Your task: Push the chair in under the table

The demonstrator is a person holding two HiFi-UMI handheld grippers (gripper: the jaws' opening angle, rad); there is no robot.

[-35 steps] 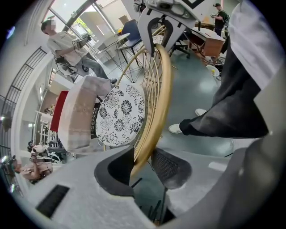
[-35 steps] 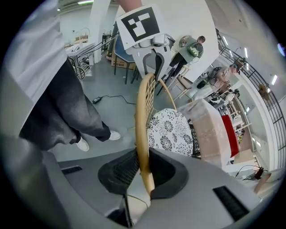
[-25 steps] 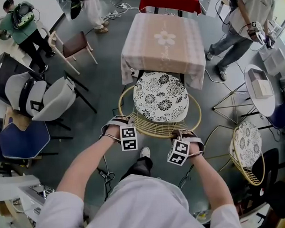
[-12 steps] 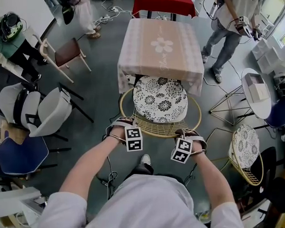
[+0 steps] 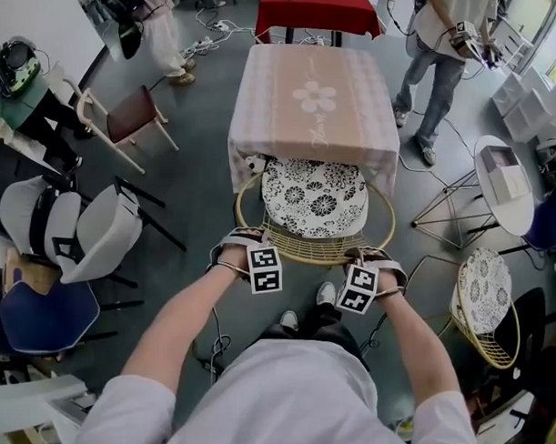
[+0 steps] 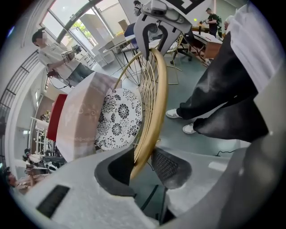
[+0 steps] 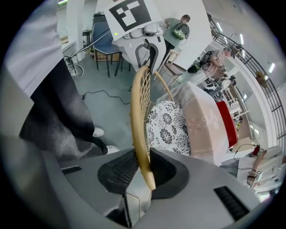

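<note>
The chair (image 5: 314, 202), a gold wire tub with a black-and-white flowered cushion, is standing with the front of its seat tucked just under the hanging edge of the table (image 5: 315, 97), which is wearing a pale pink cloth with a white flower on it. Its curved back rim is facing the person, and both grippers are clamping that rim from above, one at each side of the back. The right gripper (image 7: 145, 167) is pinching the gold rim squarely, with both dark pads pressing on it. The left gripper (image 6: 143, 163) is standing wider, with the rim crossing its jaws at a slant, lying along one pad and meeting the corner of the other. The person's dark trousers and pale shoes are showing just behind the chair back. A second chair of the same kind (image 5: 481, 296) is sitting well apart at the right, near a round white side table (image 5: 504, 177), and other people are standing around the room's edges.
</note>
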